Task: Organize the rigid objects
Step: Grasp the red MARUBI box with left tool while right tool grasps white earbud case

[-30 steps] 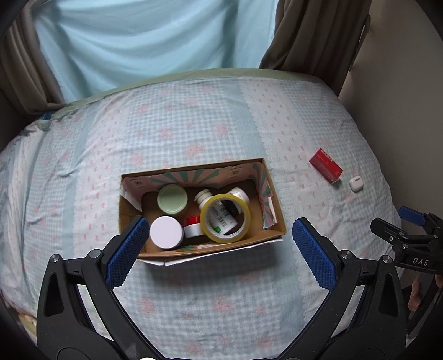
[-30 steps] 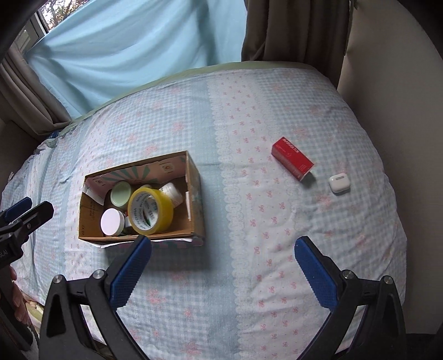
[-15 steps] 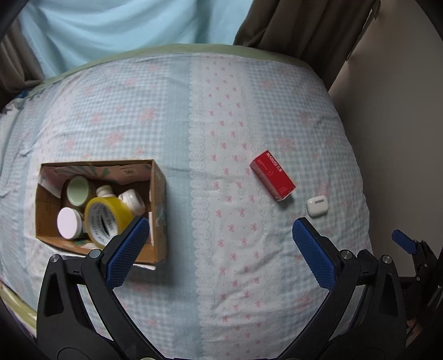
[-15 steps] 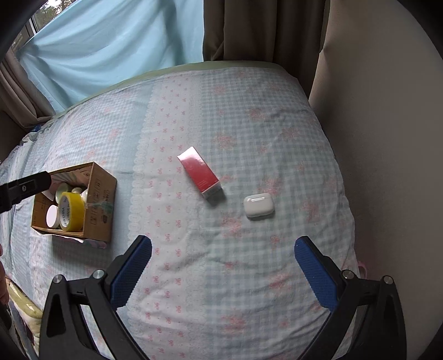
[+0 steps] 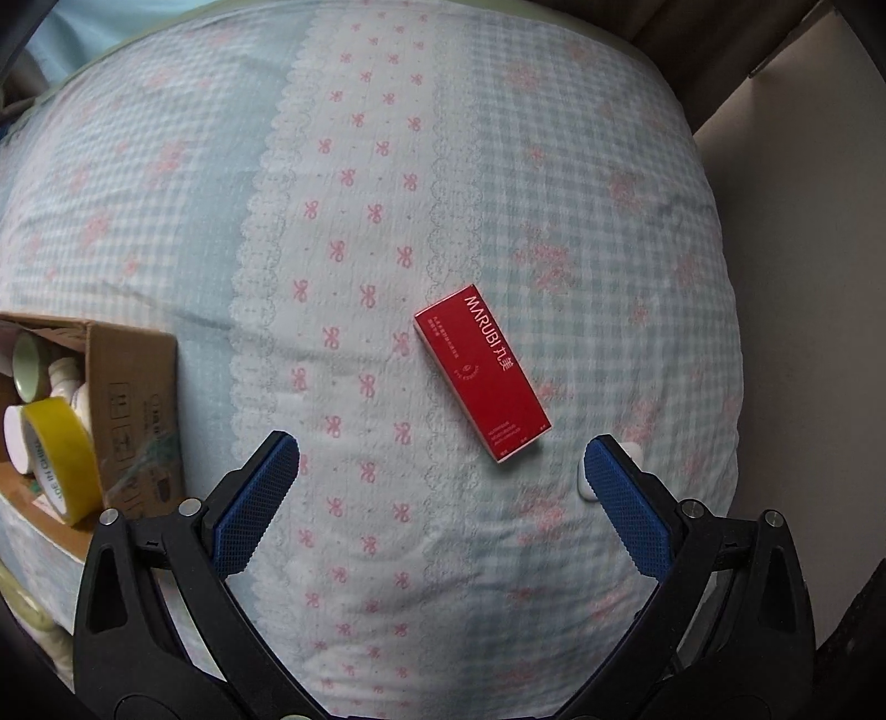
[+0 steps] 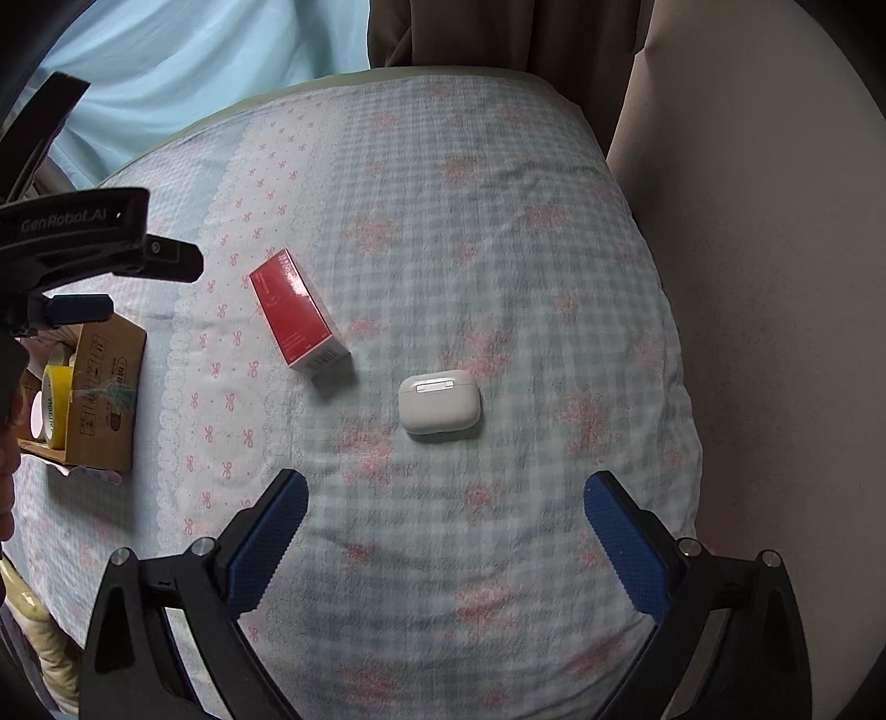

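A red carton (image 5: 482, 379) lies flat on the checked bedspread, just beyond my left gripper (image 5: 440, 451), which hangs open and empty above the cloth. Its right finger half covers a white earbud case (image 5: 635, 453). In the right wrist view the same earbud case (image 6: 439, 401) lies ahead of my right gripper (image 6: 446, 487), whose jaws are closing with nothing between them. The red carton (image 6: 296, 310) sits to its upper left. An open cardboard box (image 5: 133, 399) holds a yellow tape roll (image 5: 58, 459) and several jars.
The cardboard box (image 6: 105, 387) stands near the bed's left edge, with the left tool's black frame (image 6: 77, 227) above it. A beige wall (image 6: 775, 277) runs along the bed's right side. Curtains (image 6: 498, 33) hang behind the bed.
Both grippers swung right, away from the cardboard box, and sank closer to the bed. The carton and earbud case now look larger and nearer. The right jaws have narrowed slightly.
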`<control>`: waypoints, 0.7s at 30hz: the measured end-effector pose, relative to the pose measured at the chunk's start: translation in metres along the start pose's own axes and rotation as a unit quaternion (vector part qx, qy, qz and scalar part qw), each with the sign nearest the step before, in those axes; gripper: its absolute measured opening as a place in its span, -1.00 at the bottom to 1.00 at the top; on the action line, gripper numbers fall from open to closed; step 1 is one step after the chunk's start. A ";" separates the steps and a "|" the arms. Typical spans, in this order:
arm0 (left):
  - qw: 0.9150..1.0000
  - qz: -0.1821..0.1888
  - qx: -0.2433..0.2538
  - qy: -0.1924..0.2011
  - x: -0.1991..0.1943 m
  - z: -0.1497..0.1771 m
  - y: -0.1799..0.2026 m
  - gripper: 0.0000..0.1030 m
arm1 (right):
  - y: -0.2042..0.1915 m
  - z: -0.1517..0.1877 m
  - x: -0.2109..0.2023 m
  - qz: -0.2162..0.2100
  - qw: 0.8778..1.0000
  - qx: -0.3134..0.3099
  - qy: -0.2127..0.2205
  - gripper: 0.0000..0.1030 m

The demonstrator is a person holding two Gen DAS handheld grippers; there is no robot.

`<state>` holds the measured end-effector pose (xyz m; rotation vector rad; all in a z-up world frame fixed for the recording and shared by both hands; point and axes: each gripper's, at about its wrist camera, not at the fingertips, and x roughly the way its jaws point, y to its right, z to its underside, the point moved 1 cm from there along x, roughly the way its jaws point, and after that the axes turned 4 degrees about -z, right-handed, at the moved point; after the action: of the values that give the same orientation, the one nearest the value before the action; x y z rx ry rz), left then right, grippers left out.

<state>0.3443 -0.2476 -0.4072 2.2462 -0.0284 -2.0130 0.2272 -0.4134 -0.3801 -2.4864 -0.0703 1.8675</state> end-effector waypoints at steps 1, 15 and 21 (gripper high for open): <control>1.000 0.002 -0.003 -0.008 0.010 -0.004 0.003 0.99 | -0.001 -0.001 0.007 -0.001 1.000 0.000 -0.003 0.93; 0.994 0.011 -0.061 -0.086 0.111 -0.034 0.009 0.76 | -0.002 -0.020 0.108 0.000 0.998 0.003 -0.058 0.68; 0.994 0.004 -0.064 -0.089 0.125 -0.034 0.011 0.19 | 0.003 -0.029 0.131 -0.011 0.997 -0.003 -0.081 0.41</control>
<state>0.3926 -0.2682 -0.5262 1.9838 0.0721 -2.1393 0.2921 -0.4094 -0.4979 -2.3223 -0.1071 2.0575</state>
